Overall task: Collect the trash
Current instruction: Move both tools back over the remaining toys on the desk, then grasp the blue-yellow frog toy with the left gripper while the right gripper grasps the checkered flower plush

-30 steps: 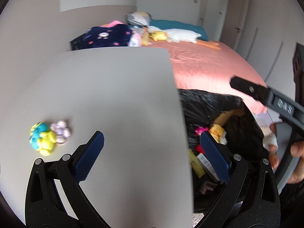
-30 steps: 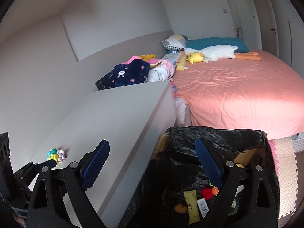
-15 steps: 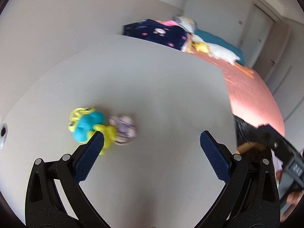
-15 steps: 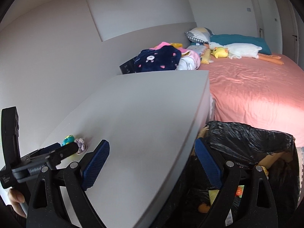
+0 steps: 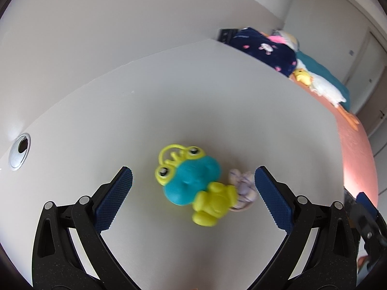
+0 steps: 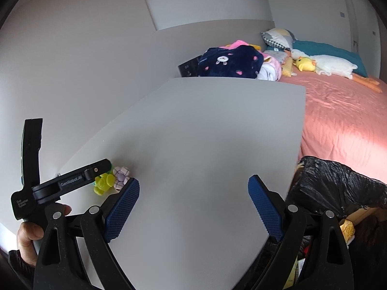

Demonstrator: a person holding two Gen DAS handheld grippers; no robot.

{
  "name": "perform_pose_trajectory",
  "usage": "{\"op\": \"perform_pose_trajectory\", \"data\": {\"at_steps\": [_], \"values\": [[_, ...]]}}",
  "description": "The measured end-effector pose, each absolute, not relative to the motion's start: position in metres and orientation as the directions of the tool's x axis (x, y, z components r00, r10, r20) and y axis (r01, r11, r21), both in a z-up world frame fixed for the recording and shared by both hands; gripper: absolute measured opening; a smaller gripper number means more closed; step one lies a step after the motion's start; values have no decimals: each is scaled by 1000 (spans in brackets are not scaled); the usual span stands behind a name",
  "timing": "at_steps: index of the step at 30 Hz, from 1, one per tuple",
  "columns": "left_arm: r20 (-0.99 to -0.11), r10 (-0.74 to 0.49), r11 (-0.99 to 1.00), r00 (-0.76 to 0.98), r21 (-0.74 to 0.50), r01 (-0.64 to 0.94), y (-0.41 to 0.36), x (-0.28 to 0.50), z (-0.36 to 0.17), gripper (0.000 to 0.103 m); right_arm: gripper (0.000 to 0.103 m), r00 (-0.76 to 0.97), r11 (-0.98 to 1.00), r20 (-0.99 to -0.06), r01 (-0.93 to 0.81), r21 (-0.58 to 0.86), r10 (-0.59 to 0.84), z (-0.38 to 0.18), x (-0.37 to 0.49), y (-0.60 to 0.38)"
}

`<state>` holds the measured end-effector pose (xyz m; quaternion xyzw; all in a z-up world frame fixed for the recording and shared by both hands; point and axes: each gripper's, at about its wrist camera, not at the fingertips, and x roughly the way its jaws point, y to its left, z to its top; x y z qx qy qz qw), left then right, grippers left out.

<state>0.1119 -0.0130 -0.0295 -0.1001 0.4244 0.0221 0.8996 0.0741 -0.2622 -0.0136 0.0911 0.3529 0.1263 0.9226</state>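
A teal and lime-green frog toy (image 5: 193, 183) lies on the white desk (image 5: 217, 101), with a small pale purple flower piece (image 5: 243, 186) touching its right side. My left gripper (image 5: 193, 193) is open just above them, its blue pads standing on either side without touching. From the right wrist view the same frog toy (image 6: 104, 183) and flower piece (image 6: 121, 174) show at the desk's left, partly hidden behind the left gripper body. My right gripper (image 6: 193, 207) hangs open over the desk's near part with nothing between its fingers. A black bin bag (image 6: 338, 188) with trash inside stands by the desk's right edge.
A round metal cable grommet (image 5: 20, 151) sits in the desk at the far left. Beyond the desk lie a dark blue blanket (image 6: 229, 62), a pink bed (image 6: 343, 111) and a white goose plush (image 6: 331, 65). A hand (image 6: 29, 234) grips the left tool's handle.
Both grippers swung left from over the bin bag onto the desk. The frog toy went from far left of the left gripper to between its open pads. Both stayed open.
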Motion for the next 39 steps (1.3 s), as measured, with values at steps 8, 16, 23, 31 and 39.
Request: {"op": "perform_pose_trajectory", "data": {"at_steps": [8,16,23,31,39], "values": [[-802,-10,988,598,-99,-117,-14,119,-43,77,91,682,949,-661,-218,228,315,-21,88,-230],[-788,15,983,615,-100,-151,1,112,-42,59,91,637,941,-697,-277,192,330,-29,99,-198],[-777,47,956,628,-146,-253,36,103,-33,59,91,606,936,-724,-309,169,330,-36,111,-172],[-779,88,938,621,-144,-314,58,103,-26,59,91,578,929,-755,-353,111,310,-45,124,-139],[-778,78,931,624,-166,-324,60,108,-23,59,62,575,927,-771,-371,51,273,-54,134,-118]]}}
